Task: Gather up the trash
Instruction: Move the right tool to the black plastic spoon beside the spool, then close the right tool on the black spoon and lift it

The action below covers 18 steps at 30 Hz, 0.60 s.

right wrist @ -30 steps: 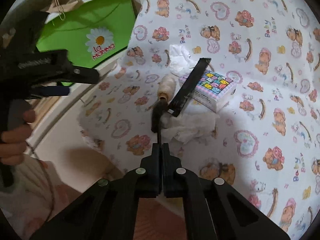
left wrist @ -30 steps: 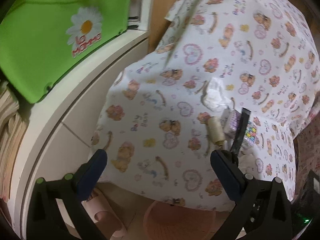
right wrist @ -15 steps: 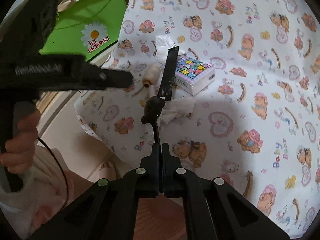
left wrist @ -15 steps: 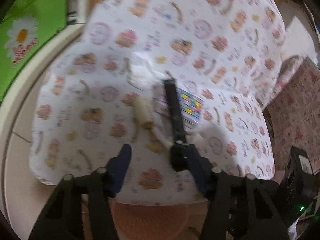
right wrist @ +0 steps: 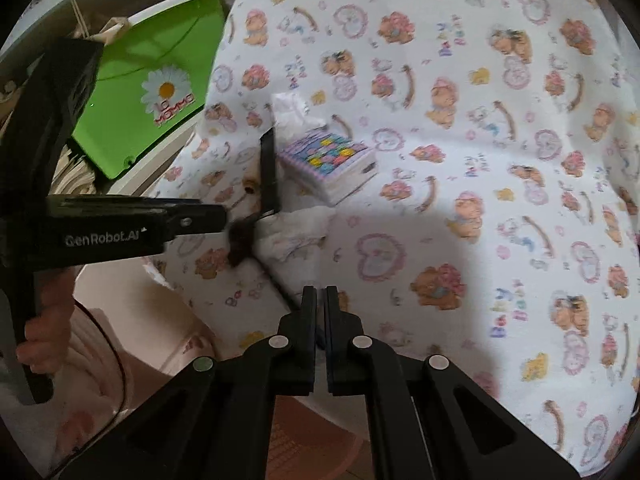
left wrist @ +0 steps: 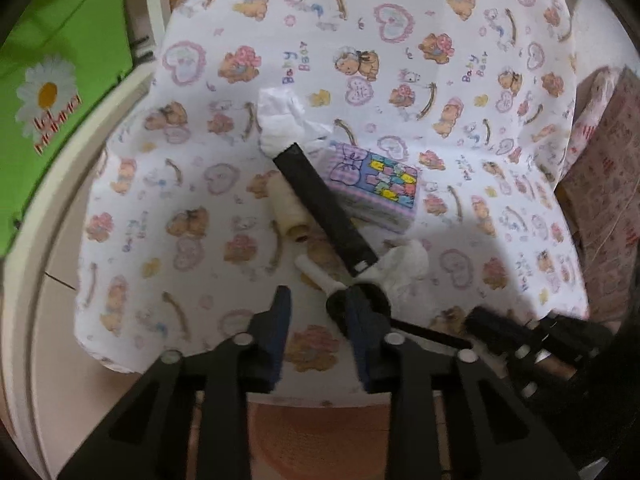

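Both wrist views, near shared tablecloth [left wrist: 400,40]

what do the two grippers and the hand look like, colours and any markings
Both are matte black with silver pivot screws. The left gripper has dark blue finger pads; its side reads "GenRobot.AI" in white, with a thin dark cable hanging below. The right gripper looks all black. The bare hand grips a black handle.

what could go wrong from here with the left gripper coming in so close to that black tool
1. The left gripper is open right at the black tool held by the right gripper; it could knock the tool instead of taking trash.
2. The crumpled tissue lies beside the thread spool and tissue pack, so a grab may take the wrong item.
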{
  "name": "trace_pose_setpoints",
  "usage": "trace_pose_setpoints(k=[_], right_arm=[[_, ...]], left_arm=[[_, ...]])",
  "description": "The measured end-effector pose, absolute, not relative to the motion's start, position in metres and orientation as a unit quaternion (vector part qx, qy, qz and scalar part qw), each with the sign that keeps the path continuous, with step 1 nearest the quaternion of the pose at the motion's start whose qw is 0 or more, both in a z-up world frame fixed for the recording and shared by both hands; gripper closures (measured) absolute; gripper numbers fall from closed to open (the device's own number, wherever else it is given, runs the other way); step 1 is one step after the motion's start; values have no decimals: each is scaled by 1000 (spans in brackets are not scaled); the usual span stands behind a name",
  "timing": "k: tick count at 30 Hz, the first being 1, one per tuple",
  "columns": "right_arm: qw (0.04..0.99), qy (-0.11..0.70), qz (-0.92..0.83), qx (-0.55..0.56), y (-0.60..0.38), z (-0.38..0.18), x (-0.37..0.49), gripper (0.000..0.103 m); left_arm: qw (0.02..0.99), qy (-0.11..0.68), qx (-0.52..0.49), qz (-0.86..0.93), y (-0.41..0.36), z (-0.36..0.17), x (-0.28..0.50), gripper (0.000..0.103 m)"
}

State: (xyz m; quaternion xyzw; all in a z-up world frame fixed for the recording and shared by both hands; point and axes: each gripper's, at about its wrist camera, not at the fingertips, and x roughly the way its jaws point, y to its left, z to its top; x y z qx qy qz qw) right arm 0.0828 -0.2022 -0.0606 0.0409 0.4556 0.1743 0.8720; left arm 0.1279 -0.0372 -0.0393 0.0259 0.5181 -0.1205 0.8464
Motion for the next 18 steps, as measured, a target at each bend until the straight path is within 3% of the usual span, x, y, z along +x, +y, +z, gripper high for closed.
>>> trace_pose_setpoints(k=[5,10,18], right_arm=[[876,449,170,43,-214,-56,78,98],[869,455,188,55,-211,-60,73,73],[872,455,181,22,-202,-64,73,72]], left_arm=[[840,517,36,-162,-37,-38,117,84],[823,532,15,-199,-41,-47,114,84],[824,530,32,-198,-53,-51,120,84]])
